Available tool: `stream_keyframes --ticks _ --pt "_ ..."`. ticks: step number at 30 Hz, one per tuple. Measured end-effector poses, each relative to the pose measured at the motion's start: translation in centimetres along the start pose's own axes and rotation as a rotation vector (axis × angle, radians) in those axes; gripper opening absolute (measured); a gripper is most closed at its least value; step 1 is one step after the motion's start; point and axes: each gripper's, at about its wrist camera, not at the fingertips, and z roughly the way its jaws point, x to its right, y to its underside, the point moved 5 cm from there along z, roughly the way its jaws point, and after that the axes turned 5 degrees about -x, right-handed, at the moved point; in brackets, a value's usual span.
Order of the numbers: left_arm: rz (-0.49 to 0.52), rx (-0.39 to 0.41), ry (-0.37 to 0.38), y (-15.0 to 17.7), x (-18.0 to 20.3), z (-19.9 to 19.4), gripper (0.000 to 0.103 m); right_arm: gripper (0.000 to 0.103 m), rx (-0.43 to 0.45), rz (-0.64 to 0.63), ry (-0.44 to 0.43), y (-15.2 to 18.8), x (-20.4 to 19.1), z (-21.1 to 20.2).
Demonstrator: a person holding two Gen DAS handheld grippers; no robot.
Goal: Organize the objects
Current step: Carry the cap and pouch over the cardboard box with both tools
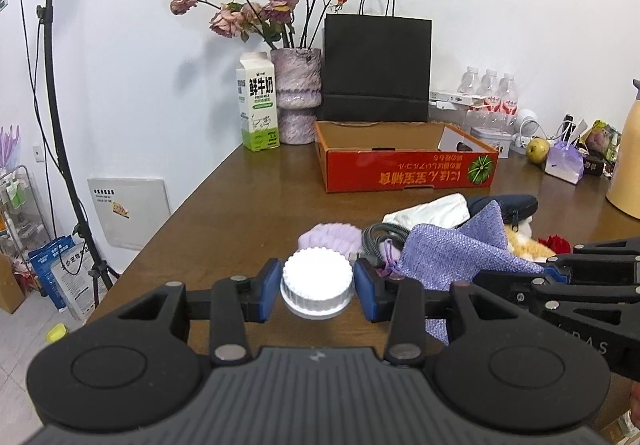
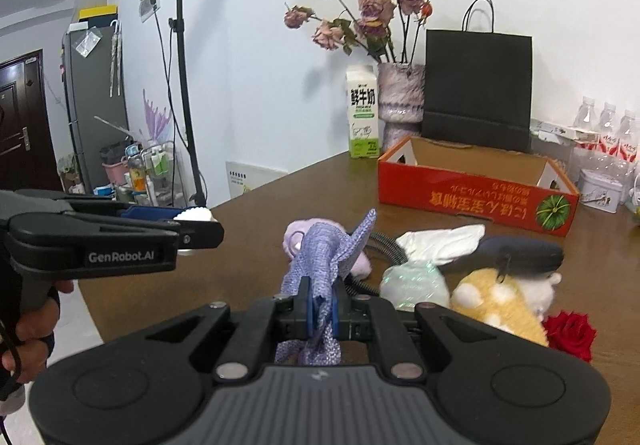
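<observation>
Behind clutter: red box point(image 1: 404, 169), white carton point(image 1: 454, 139) inside.

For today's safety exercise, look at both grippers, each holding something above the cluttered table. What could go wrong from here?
1. The left gripper holds the white jar only by its ribbed lid; the jar could slip or twist out.
2. The right gripper pinches the purple pouch by one bunched part, so it may slide free or drag the black cable near it.
3. The two grippers are close together and might bump.
</observation>
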Motion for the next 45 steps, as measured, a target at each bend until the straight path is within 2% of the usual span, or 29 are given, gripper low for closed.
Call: stream_keyframes --ticks 23,45 --pt "0.008 0.013 0.031 -6.8 2.7 5.1 0.041 0.007 0.045 0.028 0.077 -5.5 5.9 1.0" --pt "0.024 0.021 0.035 -13.9 5.6 12.3 0.041 0.007 0.063 0.066 0.138 -11.3 13.4 5.5"
